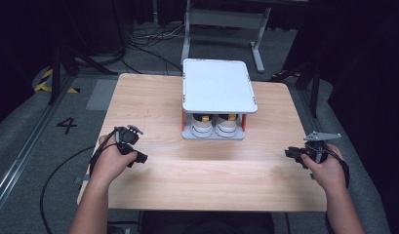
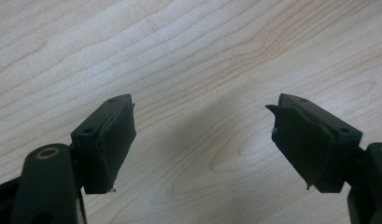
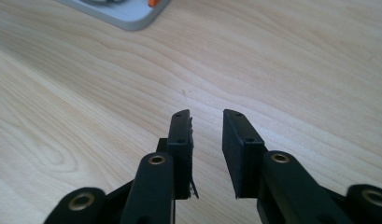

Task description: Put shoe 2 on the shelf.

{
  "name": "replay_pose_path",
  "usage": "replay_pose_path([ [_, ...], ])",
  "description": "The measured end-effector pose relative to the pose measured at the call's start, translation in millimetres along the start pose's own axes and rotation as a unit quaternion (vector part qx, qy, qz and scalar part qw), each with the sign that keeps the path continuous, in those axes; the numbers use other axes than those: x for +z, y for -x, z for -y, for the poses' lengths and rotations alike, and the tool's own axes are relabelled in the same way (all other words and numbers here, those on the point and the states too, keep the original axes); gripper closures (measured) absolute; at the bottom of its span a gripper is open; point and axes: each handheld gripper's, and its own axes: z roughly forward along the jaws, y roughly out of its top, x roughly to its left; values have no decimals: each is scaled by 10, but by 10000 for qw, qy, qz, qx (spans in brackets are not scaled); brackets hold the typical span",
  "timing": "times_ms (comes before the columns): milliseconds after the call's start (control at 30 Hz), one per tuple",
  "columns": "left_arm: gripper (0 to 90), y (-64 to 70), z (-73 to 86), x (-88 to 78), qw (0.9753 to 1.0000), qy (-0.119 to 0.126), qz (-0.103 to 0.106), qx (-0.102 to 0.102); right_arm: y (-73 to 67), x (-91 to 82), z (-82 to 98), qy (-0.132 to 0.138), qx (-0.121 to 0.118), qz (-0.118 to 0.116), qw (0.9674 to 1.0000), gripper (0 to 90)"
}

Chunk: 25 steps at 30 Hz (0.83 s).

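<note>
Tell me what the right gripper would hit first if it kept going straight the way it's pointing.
Probably the bare wooden table: the right gripper tilts down at it, jaws slightly apart and empty. The grey shoe rack sits farther off to the side, likely out of that line.

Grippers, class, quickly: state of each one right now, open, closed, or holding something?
Left gripper: open wide, nothing between its fingers, above bare table.
Right gripper: open a little, holding nothing.

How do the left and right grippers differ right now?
The left gripper has its jaws spread wide; the right gripper shows only a narrow gap. In the high view, the left gripper sits over the table near its left edge; the right gripper is at the right edge. Both are empty, above bare wood.
</note>
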Motion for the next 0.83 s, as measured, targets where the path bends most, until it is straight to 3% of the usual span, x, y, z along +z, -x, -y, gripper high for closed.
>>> replay_pose_path([
  [200, 217, -22, 10, 58, 9999, -104, -6, -12, 77, 222, 154, 63, 110, 22, 9999, 703],
  [267, 215, -23, 10, 66, 10000, -93, -4, -15, 96, 278, 203, 61, 42, 101, 9999, 687],
  [333, 209, -30, 11, 84, 10000, -47, 3, 17, 108, 313, 250, 215, 37, 135, 9997, 665],
  [467, 203, -32, 11, 115, 9999, 9, 10, -116, 97, 361, 298, 452, -54, 200, 9988, 617],
  [600, 203, -23, 7, 121, 9999, 18, 28, -114, 77, 396, 307, 709, -43, 327, 9969, 515],
  [733, 201, -17, 5, 110, 10000, 45, 17, -74, 75, 427, 308, 727, -139, 392, 9965, 425],
  [833, 200, -16, 6, 111, 9999, 65, 23, -92, 83, 447, 313, 717, -45, 368, 9967, 362],
])
